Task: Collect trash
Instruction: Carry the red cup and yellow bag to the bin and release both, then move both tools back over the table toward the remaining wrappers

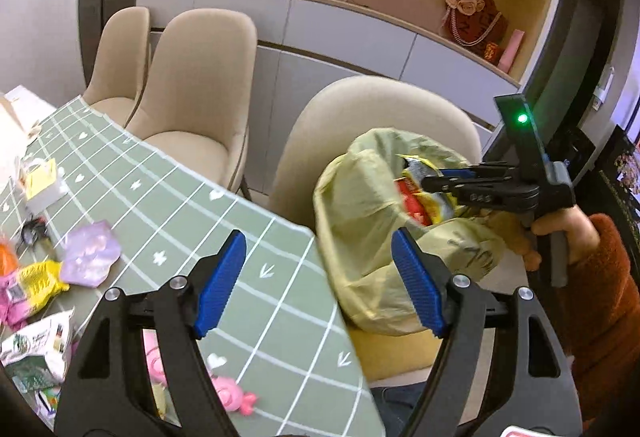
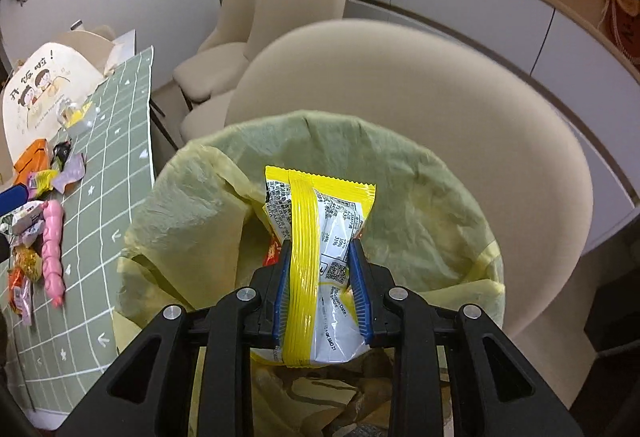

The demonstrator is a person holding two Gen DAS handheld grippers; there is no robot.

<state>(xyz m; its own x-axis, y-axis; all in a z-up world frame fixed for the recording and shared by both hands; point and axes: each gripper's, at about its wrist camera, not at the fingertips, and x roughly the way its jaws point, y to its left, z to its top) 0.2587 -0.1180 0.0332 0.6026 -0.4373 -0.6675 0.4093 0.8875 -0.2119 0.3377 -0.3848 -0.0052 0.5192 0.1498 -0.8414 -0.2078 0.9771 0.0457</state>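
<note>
The right gripper (image 2: 320, 289) pinches a yellow snack wrapper (image 2: 320, 221) over the yellow-green trash bag (image 2: 192, 205) on a beige chair (image 2: 460, 117). The left gripper (image 1: 316, 277) is spread, empty. The limp rim could fold, spilling the wrapper outside.

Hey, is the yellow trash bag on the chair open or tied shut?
Open. The yellow trash bag has its mouth spread wide, and the right gripper holds a snack wrapper over it.
</note>
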